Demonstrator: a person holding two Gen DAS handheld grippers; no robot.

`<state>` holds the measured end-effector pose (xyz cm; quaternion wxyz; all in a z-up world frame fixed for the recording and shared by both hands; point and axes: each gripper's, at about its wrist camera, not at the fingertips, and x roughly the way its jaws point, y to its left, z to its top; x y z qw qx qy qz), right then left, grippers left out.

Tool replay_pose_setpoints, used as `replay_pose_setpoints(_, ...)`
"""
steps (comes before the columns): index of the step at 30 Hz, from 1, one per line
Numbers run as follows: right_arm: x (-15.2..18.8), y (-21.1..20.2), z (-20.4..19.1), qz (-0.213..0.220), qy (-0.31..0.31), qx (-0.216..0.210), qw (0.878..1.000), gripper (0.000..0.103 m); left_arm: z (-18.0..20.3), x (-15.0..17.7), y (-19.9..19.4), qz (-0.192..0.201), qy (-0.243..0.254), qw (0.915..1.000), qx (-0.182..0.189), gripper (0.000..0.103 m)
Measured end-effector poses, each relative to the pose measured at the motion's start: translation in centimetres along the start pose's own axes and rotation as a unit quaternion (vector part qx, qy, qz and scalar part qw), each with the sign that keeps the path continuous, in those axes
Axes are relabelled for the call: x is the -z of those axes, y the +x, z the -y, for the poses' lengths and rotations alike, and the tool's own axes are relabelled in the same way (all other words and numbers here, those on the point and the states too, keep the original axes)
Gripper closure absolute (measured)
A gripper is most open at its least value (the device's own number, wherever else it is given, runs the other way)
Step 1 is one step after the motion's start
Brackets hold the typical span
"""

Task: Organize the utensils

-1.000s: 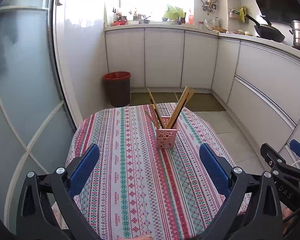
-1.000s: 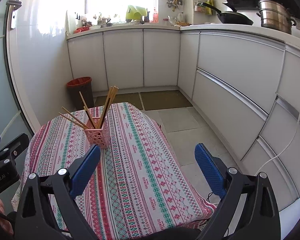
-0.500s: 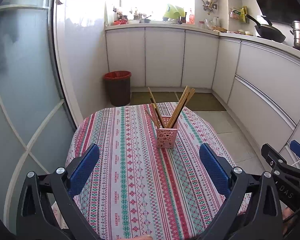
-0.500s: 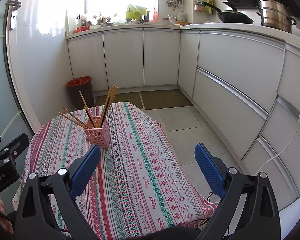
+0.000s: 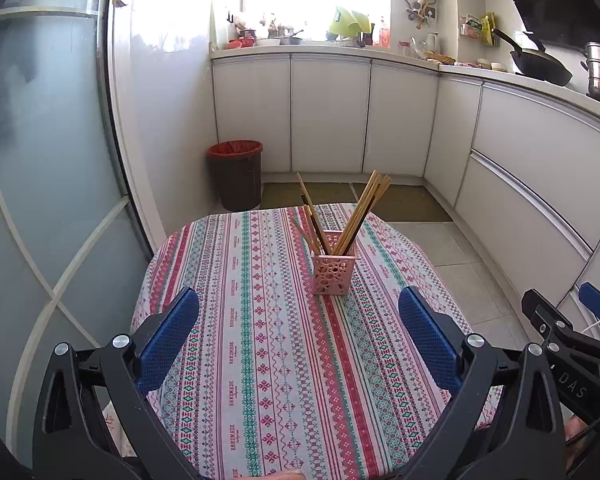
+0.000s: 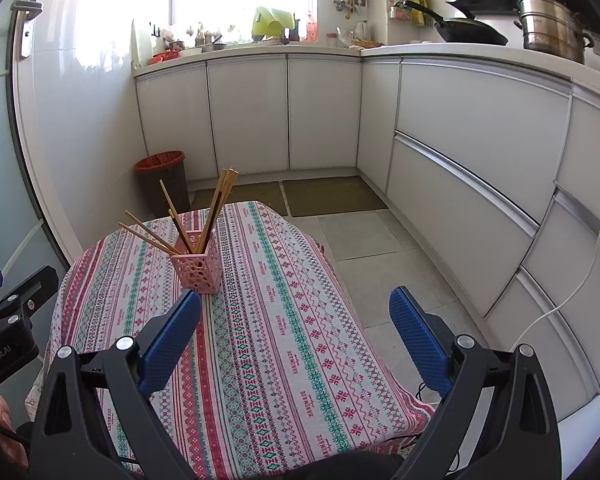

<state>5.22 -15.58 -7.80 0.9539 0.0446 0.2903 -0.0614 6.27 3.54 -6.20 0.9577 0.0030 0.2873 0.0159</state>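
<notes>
A pink perforated holder (image 5: 334, 268) stands upright near the far middle of the table with the patterned cloth (image 5: 260, 340). Several wooden chopsticks (image 5: 366, 208) stand in it, fanned left and right. It also shows in the right wrist view (image 6: 198, 267) with its chopsticks (image 6: 216, 204). My left gripper (image 5: 300, 328) is open and empty, held low over the near part of the table, well short of the holder. My right gripper (image 6: 296, 330) is open and empty, to the right of the holder and nearer than it.
A dark bin with a red liner (image 5: 236, 174) stands on the floor beyond the table. White cabinets (image 5: 328, 116) run along the back and right. A glass door (image 5: 48, 160) is on the left. The table's right edge drops to tiled floor (image 6: 364, 236).
</notes>
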Motion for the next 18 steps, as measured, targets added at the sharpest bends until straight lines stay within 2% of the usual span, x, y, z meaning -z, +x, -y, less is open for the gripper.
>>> replay_pose_setpoints(4, -0.1, 0.0, -0.1, -0.001, -0.001, 0.000, 1.000, 0.011, 0.2, 0.2, -0.1, 0.009, 0.004, 0.9999, 0.003, 0.007)
replay_pose_setpoints(6, 0.0, 0.1, -0.1, -0.002, 0.000, -0.001, 1.000, 0.011, 0.5, 0.3, -0.3, 0.019, 0.013, 0.9997, 0.008, 0.011)
replay_pose_setpoints(7, 0.0, 0.1, -0.1, -0.003, 0.001, -0.001, 1.000, 0.011, 0.6, 0.3, -0.5, 0.023, 0.015, 0.9996, 0.012, 0.020)
replay_pose_setpoints(8, 0.1, 0.2, -0.1, -0.004, 0.001, -0.001, 1.000, 0.011, 0.6, 0.3, -0.5, 0.023, 0.016, 0.9995, 0.015, 0.040)
replay_pose_setpoints(10, 0.1, 0.2, -0.1, -0.006, 0.003, -0.002, 1.000, 0.011, 0.2, 0.1, -0.4, 0.024, 0.002, 0.9993, 0.029, 0.061)
replay_pose_setpoints(12, 0.1, 0.2, -0.1, -0.005, 0.004, -0.003, 1.000, 0.011, 0.0, 0.1, -0.5, 0.028, -0.006, 0.9992, 0.029, 0.055)
replay_pose_setpoints(13, 0.0, 0.2, -0.1, -0.003, 0.004, -0.003, 1.000, 0.011, -0.1, 0.0, -0.6, 0.030, -0.008, 0.9991, 0.029, 0.037)
replay_pose_setpoints(14, 0.0, 0.1, -0.1, -0.002, 0.005, -0.004, 1.000, 0.011, -0.1, -0.1, -0.8, 0.030, -0.010, 0.9991, 0.028, 0.024)
replay_pose_setpoints(17, -0.2, 0.1, 0.0, 0.000, 0.011, -0.008, 1.000, 0.011, -0.1, -0.1, -1.0, 0.032, -0.014, 0.9991, 0.026, 0.009)
replay_pose_setpoints(18, -0.2, 0.1, -0.1, 0.002, 0.012, -0.008, 1.000, 0.011, -0.1, -0.1, -1.0, 0.028, -0.014, 0.9991, 0.027, 0.008)
